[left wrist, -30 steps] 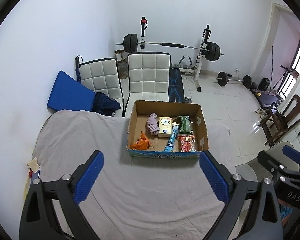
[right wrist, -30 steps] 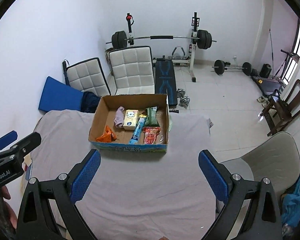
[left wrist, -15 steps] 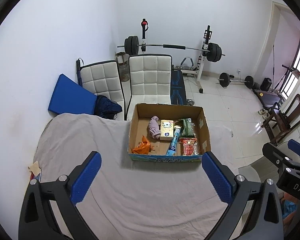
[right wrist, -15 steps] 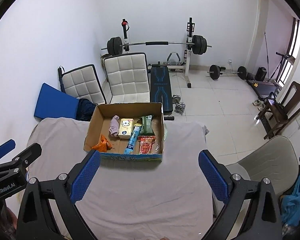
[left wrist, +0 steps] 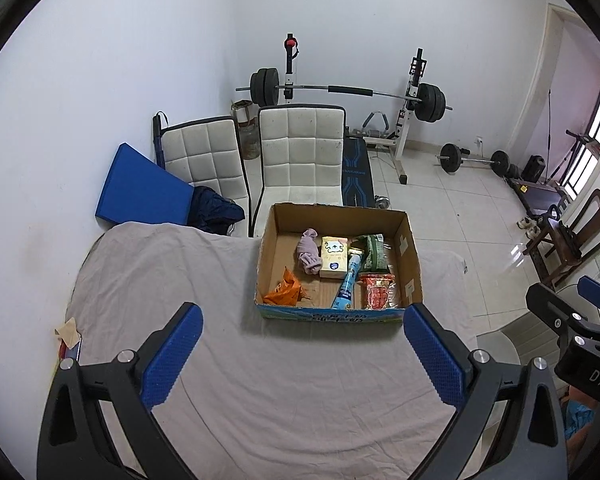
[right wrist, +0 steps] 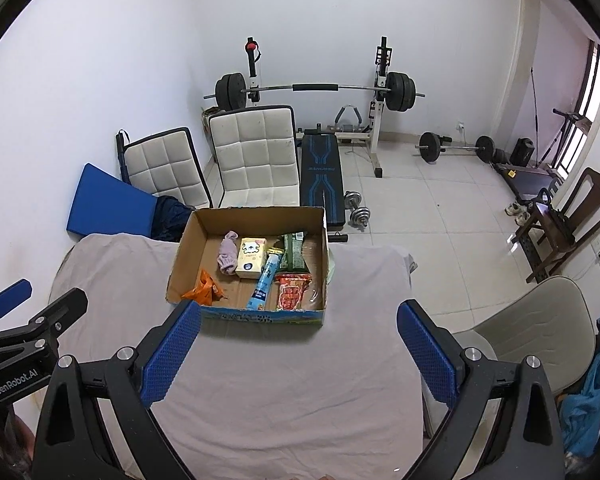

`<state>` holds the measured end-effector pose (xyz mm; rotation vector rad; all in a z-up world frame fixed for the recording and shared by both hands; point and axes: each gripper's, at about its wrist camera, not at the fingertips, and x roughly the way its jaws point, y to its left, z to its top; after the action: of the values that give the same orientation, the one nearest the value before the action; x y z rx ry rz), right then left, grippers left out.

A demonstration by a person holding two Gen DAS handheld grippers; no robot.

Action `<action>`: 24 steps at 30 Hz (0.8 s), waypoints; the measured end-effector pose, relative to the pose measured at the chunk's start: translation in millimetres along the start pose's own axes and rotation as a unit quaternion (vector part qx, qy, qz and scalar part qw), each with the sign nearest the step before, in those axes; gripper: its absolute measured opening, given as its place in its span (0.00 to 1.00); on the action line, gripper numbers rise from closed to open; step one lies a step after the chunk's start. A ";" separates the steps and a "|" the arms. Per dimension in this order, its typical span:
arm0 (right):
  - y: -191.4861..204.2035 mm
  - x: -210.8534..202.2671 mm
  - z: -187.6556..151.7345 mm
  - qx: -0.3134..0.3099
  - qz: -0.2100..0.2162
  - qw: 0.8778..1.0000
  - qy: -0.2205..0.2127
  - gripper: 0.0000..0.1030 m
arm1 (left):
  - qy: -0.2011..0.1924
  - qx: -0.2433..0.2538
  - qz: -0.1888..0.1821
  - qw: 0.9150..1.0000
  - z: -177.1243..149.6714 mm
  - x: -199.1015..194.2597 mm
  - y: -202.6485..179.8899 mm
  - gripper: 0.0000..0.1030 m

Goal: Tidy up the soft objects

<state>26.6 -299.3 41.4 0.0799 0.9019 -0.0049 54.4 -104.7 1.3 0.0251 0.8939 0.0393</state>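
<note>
An open cardboard box [left wrist: 412,256] [right wrist: 180,256] stands on the grey-sheeted table [left wrist: 260,380] [right wrist: 284,380]. Inside lie a pink rolled cloth [left wrist: 308,252] [right wrist: 228,254], a yellow tissue pack [left wrist: 334,257] [right wrist: 252,258], a blue tube [left wrist: 347,283] [right wrist: 266,280], a green packet [left wrist: 371,252] [right wrist: 293,250], a red snack packet [left wrist: 377,291] [right wrist: 293,292] and an orange wrapper [left wrist: 285,290] [right wrist: 204,290]. My left gripper [left wrist: 300,354] and right gripper [right wrist: 298,354] are both open and empty, held high above the table, nearer than the box.
Two white padded chairs [left wrist: 300,160] and a blue mat [left wrist: 140,190] stand behind the table. A barbell rack [left wrist: 348,92], weight bench and dumbbells fill the back. A beige chair [right wrist: 540,320] is at the table's right. Wooden chair [right wrist: 564,216] far right.
Both grippers have pulled back and risen, so the box and table look smaller and farther. Both stay open and empty.
</note>
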 end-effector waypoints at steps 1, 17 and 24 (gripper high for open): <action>0.0 0.7 -0.2 0.000 0.001 1.000 0.000 0.97 | -0.001 0.000 0.000 1.000 0.3 0.2 -0.3 1.00; 1.0 2.1 0.7 -0.004 -0.003 1.000 0.002 0.97 | 0.001 -0.002 0.000 1.000 -1.3 4.2 0.1 1.00; -1.7 1.7 0.2 -0.005 -0.001 1.000 0.002 0.97 | 0.000 -0.003 0.000 1.000 -1.2 4.8 0.1 1.00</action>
<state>27.8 -301.0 40.1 0.0687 0.9056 -0.0020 56.5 -104.3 -3.2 0.0201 0.8942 0.0410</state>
